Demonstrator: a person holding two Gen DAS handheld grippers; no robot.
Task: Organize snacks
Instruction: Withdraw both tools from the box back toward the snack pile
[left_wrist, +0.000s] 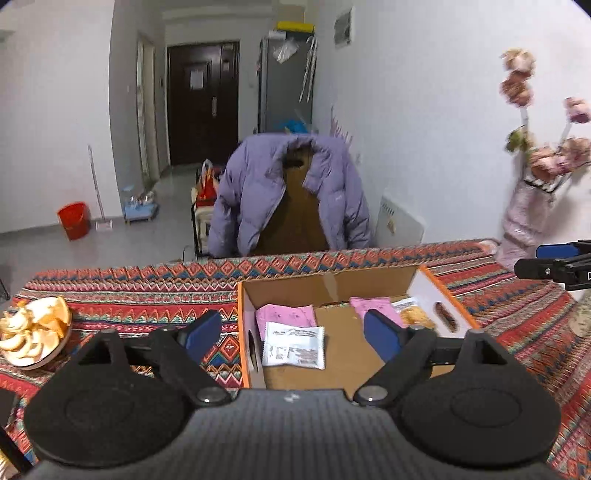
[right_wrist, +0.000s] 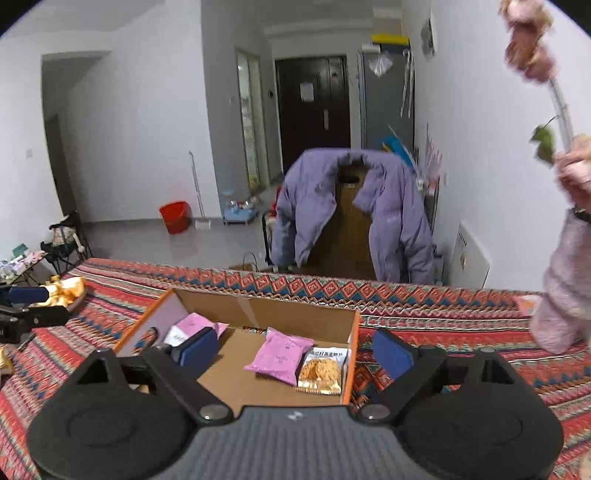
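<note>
An open cardboard box (left_wrist: 332, 284) with orange edges sits on the patterned tablecloth; it also shows in the right wrist view (right_wrist: 258, 306). Inside lie a pink packet (left_wrist: 284, 315), a white packet (left_wrist: 293, 349), another pink packet (left_wrist: 371, 304) and a packet of golden snacks (left_wrist: 415, 314). The right wrist view shows a pink packet (right_wrist: 279, 356) beside the golden snack packet (right_wrist: 321, 371), and another pink packet (right_wrist: 195, 323). My left gripper (left_wrist: 291, 334) is open and empty above the box's near side. My right gripper (right_wrist: 295, 350) is open and empty above the box.
A plate of orange peels (left_wrist: 33, 336) sits at the table's left. A vase of pink flowers (left_wrist: 524, 218) stands at the far right. A chair with a purple jacket (left_wrist: 291, 195) is behind the table. A red bucket (left_wrist: 74, 219) is on the floor.
</note>
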